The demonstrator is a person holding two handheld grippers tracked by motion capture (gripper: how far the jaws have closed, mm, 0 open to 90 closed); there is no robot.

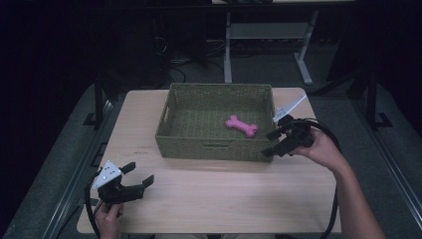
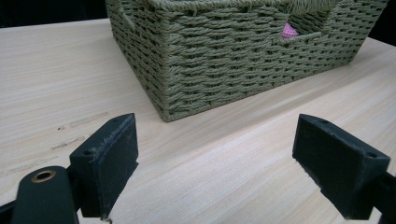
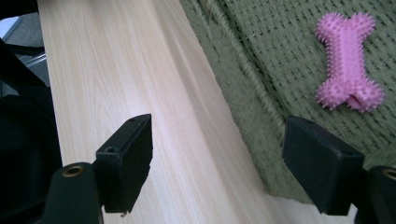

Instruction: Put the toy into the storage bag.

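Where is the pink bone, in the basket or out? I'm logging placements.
In. The pink bone lies flat on the woven floor of the green basket, walls all around.

One pale wooden bench point(image 1: 214, 199) carries one green woven rectangular basket point(image 1: 215, 147). Inside the basket lies one pink spiky rubber bone toy point(image 1: 242, 126). Two black handheld grippers are present, the left gripper point(image 1: 135, 175) and the right gripper point(image 1: 269, 143), each with two jaws.

Through the basket's point(image 2: 243, 60) handle slot we see just a pink sliver of the bone toy point(image 2: 289, 31); the basket's top and right end are cropped.
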